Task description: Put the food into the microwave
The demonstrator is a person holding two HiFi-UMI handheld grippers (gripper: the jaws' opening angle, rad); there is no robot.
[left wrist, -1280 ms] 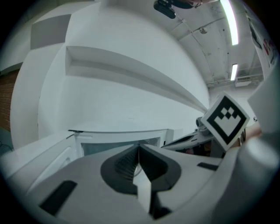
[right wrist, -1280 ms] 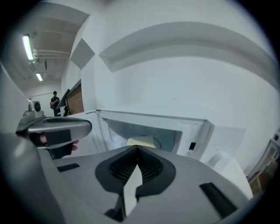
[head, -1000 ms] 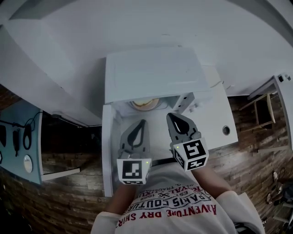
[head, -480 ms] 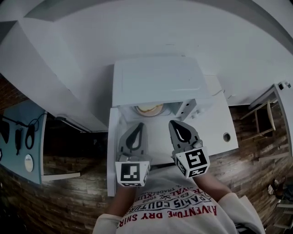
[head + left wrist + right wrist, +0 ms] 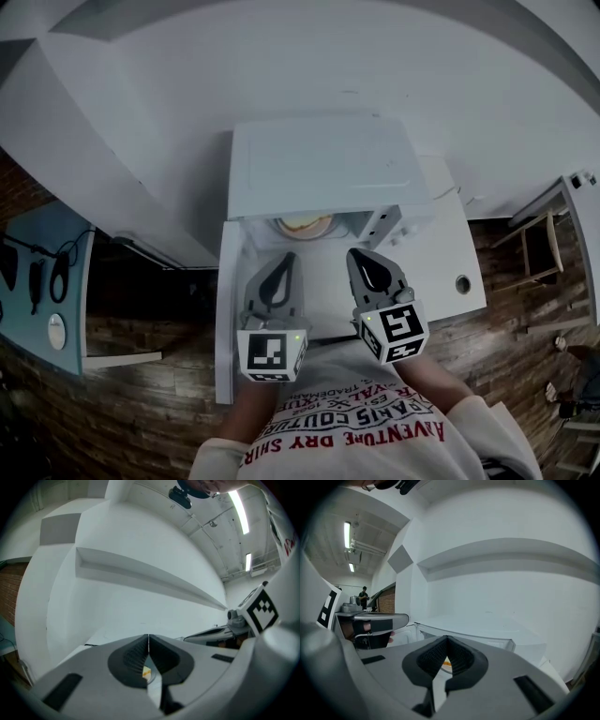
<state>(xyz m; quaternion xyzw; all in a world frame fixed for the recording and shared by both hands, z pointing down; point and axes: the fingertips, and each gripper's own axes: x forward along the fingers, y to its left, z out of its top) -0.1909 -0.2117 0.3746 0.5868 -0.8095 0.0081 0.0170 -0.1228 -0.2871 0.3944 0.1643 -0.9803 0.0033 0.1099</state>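
Head view: a white microwave (image 5: 319, 164) stands on a white counter (image 5: 445, 248) against the far wall. Its door (image 5: 225, 319) is swung open towards the near side, at the left of the cavity. The plate of food (image 5: 305, 223) sits inside the cavity, just under the front edge of the microwave's top. Both grippers are held level in front of the opening, side by side and apart, the left gripper (image 5: 285, 260) nearer the door and the right gripper (image 5: 362, 256) to its right. Neither one touches the plate.

Left gripper view: the jaws of the left gripper (image 5: 148, 637) meet at their tips with nothing between them. A sliver of yellow food (image 5: 146, 671) shows beyond, through the gap lower down. The right gripper's marker cube (image 5: 259, 610) is at the right edge.

Right gripper view: the right gripper (image 5: 447, 639) is likewise closed and empty, with the food (image 5: 446, 663) seen past its pads, inside the microwave (image 5: 487, 624). The left gripper (image 5: 375, 620) shows at left.
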